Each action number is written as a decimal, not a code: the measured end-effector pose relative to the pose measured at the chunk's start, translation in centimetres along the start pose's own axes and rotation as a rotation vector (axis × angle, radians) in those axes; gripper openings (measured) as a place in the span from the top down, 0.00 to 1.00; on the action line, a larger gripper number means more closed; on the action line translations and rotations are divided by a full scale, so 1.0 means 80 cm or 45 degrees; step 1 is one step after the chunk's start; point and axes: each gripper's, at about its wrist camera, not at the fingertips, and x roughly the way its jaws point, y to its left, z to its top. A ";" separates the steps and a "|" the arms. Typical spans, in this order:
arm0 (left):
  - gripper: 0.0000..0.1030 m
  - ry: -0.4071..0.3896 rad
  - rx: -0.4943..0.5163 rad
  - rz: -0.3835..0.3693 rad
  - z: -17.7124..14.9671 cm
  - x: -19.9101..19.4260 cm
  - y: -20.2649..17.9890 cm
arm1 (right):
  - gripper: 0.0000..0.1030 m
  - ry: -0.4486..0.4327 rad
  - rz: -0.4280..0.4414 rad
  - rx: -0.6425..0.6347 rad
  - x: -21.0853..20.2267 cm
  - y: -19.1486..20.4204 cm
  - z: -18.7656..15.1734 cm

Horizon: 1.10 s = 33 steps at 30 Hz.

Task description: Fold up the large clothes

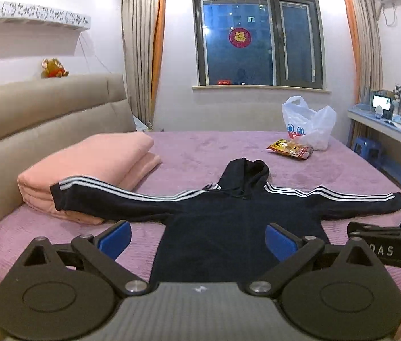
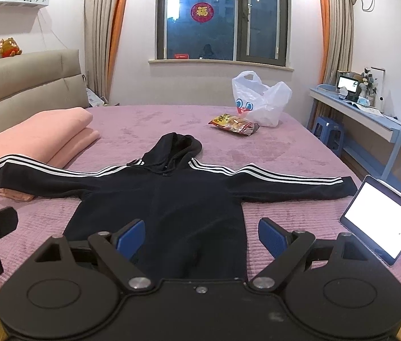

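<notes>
A dark hoodie [image 1: 228, 227] with white stripes lay flat on the purple bed [image 1: 200, 150], arms spread wide. One sleeve rested on a pink blanket [image 1: 92, 164]. The left tool [image 1: 199, 240] and the right tool [image 2: 201, 237] were both open above it, holding nothing.

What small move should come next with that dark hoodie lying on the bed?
Probably bring the open left gripper to the black white-striped hoodie's left sleeve to fold it inward: it lies spread flat, that cuff rests on the folded pink blanket, and neither gripper holds anything.
</notes>
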 end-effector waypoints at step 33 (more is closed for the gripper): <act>0.01 0.058 -0.089 0.019 -0.035 0.012 0.021 | 0.01 0.015 0.020 -0.012 -0.017 0.003 -0.011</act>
